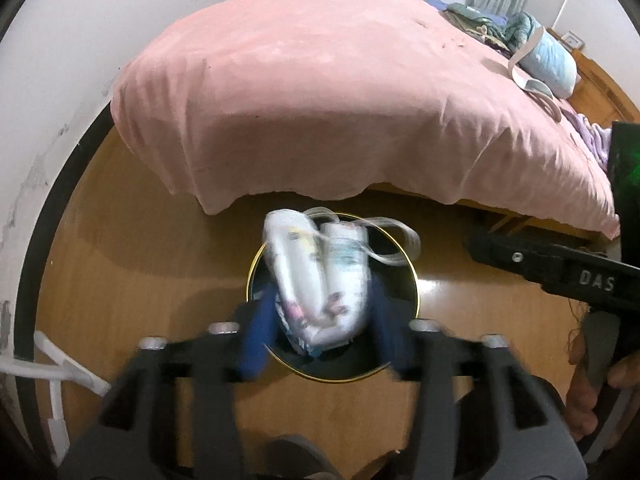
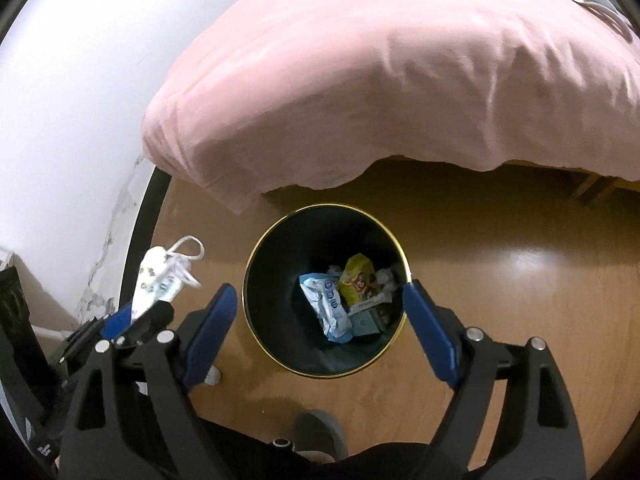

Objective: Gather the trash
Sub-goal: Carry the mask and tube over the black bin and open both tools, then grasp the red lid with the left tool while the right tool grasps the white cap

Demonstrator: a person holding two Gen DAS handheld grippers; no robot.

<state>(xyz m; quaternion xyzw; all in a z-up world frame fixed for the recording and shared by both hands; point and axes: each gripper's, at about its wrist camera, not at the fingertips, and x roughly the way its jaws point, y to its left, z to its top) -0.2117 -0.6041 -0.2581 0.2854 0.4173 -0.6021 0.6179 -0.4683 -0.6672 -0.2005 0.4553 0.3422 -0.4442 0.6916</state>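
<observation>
My left gripper (image 1: 322, 300) has its blue pads on either side of a white rolled bundle (image 1: 320, 280) with loose tape strips; the pads stand apart and the blurred bundle sits loosely between them. Behind the bundle is a black bin with a gold rim (image 1: 412, 276). In the right wrist view the bundle (image 2: 156, 280) sticks up from the left gripper (image 2: 132, 316), left of the bin (image 2: 256, 256). My right gripper (image 2: 320, 290) hangs wide open above the bin's mouth with nothing between its pads. A blue-white wrapper (image 2: 328, 308) and a yellow packet (image 2: 356, 280) lie inside the bin.
A bed with a pink sheet (image 1: 320, 100) overhangs the wooden floor (image 2: 520, 280) just behind the bin. Clothes and a pale blue pillow (image 1: 548, 60) lie on its far side. A white wall and white cable (image 1: 60, 368) run along the left. A grey shoe (image 2: 320, 432) shows below.
</observation>
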